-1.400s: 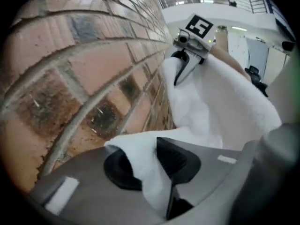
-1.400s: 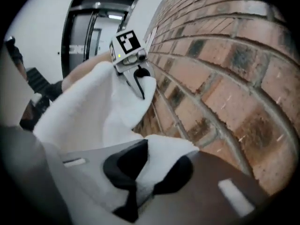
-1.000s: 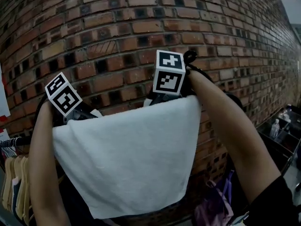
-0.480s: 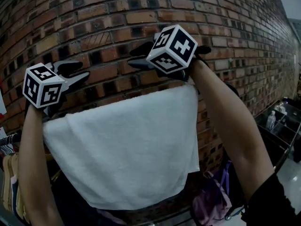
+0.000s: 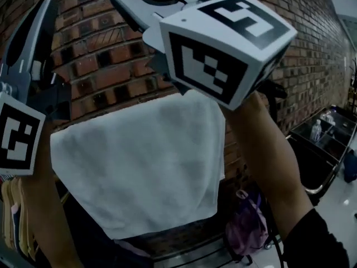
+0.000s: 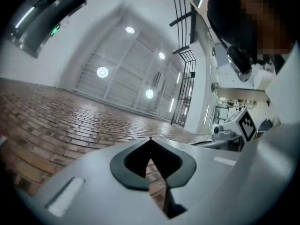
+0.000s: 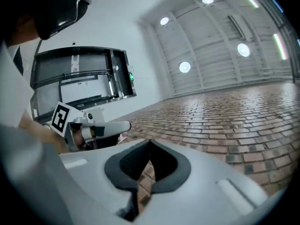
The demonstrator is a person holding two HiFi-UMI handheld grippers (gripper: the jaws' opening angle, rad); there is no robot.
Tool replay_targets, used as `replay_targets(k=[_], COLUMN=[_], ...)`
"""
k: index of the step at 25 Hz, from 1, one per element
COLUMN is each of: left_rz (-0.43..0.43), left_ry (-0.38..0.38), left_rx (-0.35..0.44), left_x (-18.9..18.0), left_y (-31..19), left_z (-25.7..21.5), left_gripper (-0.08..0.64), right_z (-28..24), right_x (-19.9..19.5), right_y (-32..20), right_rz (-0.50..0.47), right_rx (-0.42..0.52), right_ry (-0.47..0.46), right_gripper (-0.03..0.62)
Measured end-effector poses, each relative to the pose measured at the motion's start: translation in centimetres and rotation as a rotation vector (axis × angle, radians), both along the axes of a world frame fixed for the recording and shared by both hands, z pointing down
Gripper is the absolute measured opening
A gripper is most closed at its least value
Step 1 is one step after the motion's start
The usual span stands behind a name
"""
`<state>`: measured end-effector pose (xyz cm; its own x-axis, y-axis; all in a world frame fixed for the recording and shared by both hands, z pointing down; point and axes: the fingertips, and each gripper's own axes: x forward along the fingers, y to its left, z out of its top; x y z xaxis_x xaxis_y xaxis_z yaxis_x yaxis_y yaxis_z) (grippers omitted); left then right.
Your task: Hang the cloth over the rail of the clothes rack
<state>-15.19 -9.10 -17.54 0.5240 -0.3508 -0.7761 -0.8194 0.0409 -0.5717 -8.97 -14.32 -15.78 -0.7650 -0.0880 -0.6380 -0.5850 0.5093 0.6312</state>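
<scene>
Hangers (image 5: 14, 216) with garments crowd the left end of the clothes rack, low in the head view. Just above them is the left tool (image 6: 150, 140), held up with its tips toward the ceiling. Its jaws have just been closing and now meet tip to tip, clenched on nothing. To its right the white cloth (image 5: 139, 166) is draped across the rail, which lies hidden under the top fold. The near panel falls flat in front of the brick wall (image 5: 100, 54), and its lower hem runs a little askew. Above the cloth's upper right corner is the right tool (image 7: 150, 143), also pointing upward. Its jaws too have just been closing and are pressed together, empty and clear of the fabric. A pink bag (image 5: 245, 228) sits low at the right, beyond the rack.

The hanging itself looks done, and this seems to be the let-go and pull-away. What remains, I'd judge, is to draw both tools back without snagging the top fold. If the slant matters, the hem could be nudged level.
</scene>
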Motion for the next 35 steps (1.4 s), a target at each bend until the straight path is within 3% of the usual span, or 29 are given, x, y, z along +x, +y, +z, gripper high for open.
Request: replay_targets(k=[3,5,10,14,20,35], left_rz=[0.061,0.068,-0.063,-0.119,-0.142,-0.119], left_ry=[-0.008,-0.006,0.213,0.280,0.303,0.304], left_rx=[-0.116,-0.222,-0.569,-0.784,-0.906,-0.962], left_x=[2.4,3.2,0.5,0.6,1.6,4.0], left_y=[-0.2,-1.7,-7.9,-9.6,-8.7,-7.7], left_z=[7.5,14.7,33.1,43.0,48.8,50.8], left_gripper=[0.008,0.008,0.008,0.008,0.008,0.008], right_z=[6.0,12.0,32.2,41.8,46.5,48.5], right_x=[0.2,-0.1,-1.5,-2.4,-1.4,0.0], right_y=[0.8,-0.4,-5.5,-6.2,-5.2,-3.6], right_rz=[-0.008,0.003,0.062,0.105,0.112,0.103], right_rx=[-0.051,-0.138,-0.533,-0.749,-0.852,-0.897], right_ry=[-0.045,-0.063,-0.011,0.068,0.086,0.087], right_gripper=[0.005,0.005,0.005,0.005,0.005,0.005])
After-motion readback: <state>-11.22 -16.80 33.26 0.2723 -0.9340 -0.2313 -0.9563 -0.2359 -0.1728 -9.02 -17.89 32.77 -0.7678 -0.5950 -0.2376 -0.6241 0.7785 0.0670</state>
